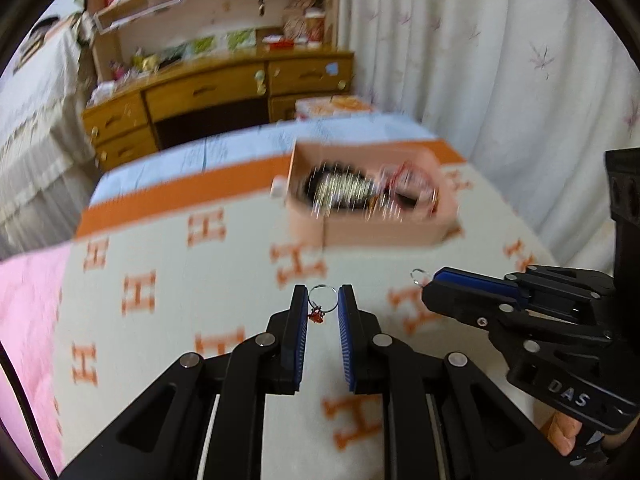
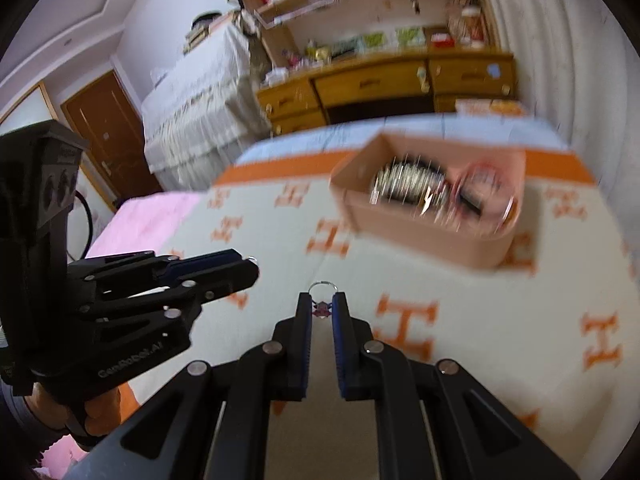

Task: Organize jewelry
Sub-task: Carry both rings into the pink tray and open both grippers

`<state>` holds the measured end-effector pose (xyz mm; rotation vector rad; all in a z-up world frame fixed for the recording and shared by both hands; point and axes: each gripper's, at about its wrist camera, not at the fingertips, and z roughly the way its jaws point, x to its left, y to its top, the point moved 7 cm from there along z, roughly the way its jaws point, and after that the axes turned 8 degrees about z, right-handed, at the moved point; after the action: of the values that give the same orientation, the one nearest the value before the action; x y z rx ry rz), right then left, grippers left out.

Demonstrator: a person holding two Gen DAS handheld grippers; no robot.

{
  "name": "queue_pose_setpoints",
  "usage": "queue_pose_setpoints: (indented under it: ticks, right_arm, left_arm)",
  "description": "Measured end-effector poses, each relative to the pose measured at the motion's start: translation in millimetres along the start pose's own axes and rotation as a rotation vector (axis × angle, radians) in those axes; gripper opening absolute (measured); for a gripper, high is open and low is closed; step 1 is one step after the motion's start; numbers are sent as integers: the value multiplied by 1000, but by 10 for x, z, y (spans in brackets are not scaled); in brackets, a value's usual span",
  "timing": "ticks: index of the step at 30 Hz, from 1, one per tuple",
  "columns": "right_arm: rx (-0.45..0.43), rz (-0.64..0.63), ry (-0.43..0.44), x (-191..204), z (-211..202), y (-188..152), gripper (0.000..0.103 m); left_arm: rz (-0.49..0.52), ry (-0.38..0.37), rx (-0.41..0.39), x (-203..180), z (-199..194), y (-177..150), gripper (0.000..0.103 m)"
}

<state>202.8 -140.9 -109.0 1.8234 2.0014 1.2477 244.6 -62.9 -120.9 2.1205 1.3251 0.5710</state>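
Observation:
My left gripper (image 1: 323,300) is shut on a thin silver ring (image 1: 322,294) with a small red charm, held above the white blanket. My right gripper (image 2: 322,306) is shut on a second silver ring (image 2: 322,286) with a dark red charm. Each gripper shows in the other's view, the right one (image 1: 430,282) with its ring (image 1: 418,276) at the tip, the left one (image 2: 250,264) likewise. A pink open box (image 1: 372,196) full of jewelry, blurred by motion, sits ahead on the blanket; it also shows in the right wrist view (image 2: 432,200).
The blanket (image 1: 180,280) is white with orange H marks and an orange border. A pink cloth (image 1: 28,320) lies at the left. A wooden desk with drawers and shelves (image 1: 208,92) stands behind. White curtains (image 1: 500,80) hang at the right.

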Motion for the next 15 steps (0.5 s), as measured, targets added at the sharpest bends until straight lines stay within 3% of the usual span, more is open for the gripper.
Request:
queue_pose_setpoints:
  ticks: [6,12,13,15]
  right_arm:
    - [-138,8,-78,-152,-226,705,10]
    - [-130,31,-138,-380,-66,1049,11]
    - [-120,37,-143,-409,-24,1045,11]
    - [-75,37,-166,-457,114,1011,11]
  left_arm:
    - [-27,5,-51,32,179,766,13]
    - [-57,-3,-13,-31,516,1040,13]
    - [-54,-4,-5,-48,547,1047,18]
    - [-49,10,3,-33,575,1014,45]
